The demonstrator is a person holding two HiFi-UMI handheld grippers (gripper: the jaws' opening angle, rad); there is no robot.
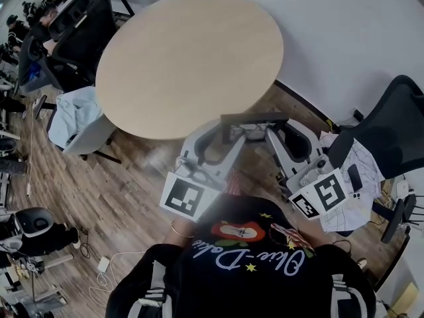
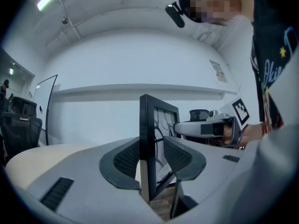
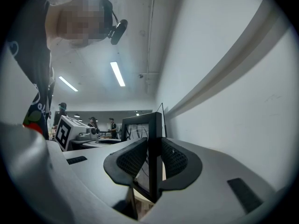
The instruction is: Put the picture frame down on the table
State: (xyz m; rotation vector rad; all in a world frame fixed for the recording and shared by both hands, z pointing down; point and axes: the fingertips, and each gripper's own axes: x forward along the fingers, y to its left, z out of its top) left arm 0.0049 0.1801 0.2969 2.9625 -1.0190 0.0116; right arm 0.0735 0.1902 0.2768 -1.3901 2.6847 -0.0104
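Black-edged picture frame: clenched at either end, left tool on one rail, right tool on the other, so as to keep it upright and steady. Hangs ahead of both tools, just beside table rim; not yet set down.

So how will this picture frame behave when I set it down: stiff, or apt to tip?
Probably stiff: the picture frame spans straight between the left gripper and right gripper without sagging. Its thin edge suggests it would likely tip if stood upright on the table.
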